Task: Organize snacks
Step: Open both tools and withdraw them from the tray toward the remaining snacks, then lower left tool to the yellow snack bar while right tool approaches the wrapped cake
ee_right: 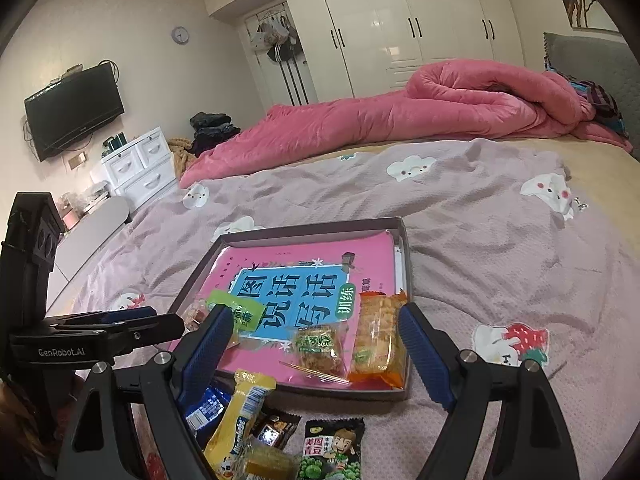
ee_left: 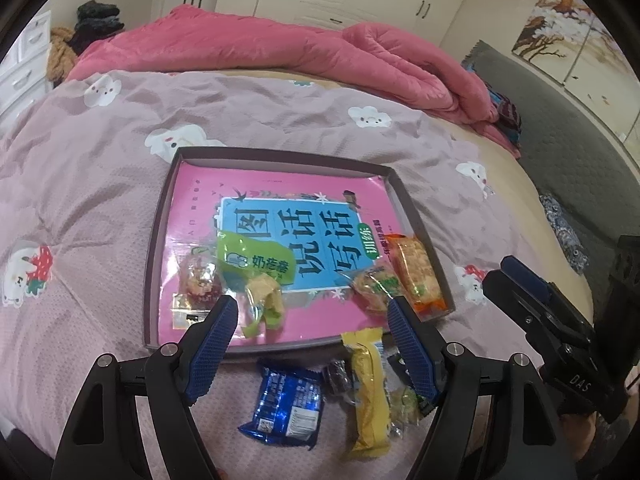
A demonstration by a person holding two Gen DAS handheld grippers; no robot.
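A shallow grey box (ee_left: 404,196) lies on the bed with a pink book as its floor. Inside it are a green packet (ee_left: 256,264), a red sweet (ee_left: 198,280), a yellow-green sweet (ee_left: 264,300), a small pastry (ee_left: 376,284) and an orange packet (ee_left: 416,276). My left gripper (ee_left: 312,306) hovers open over the box's near edge, holding nothing. On the sheet in front lie a blue packet (ee_left: 286,404), a yellow bar (ee_left: 368,388) and a dark sweet (ee_left: 338,376). My right gripper (ee_right: 316,314) is open and empty above the pastry (ee_right: 320,346) and orange packet (ee_right: 376,340). A green pea packet (ee_right: 332,452) lies nearest.
The bed has a mauve sheet (ee_right: 480,220) with cloud prints. A rolled pink quilt (ee_right: 400,120) lies along its far side, with wardrobes (ee_right: 400,20) behind. White drawers (ee_right: 136,164) and a wall television (ee_right: 74,112) stand to the left.
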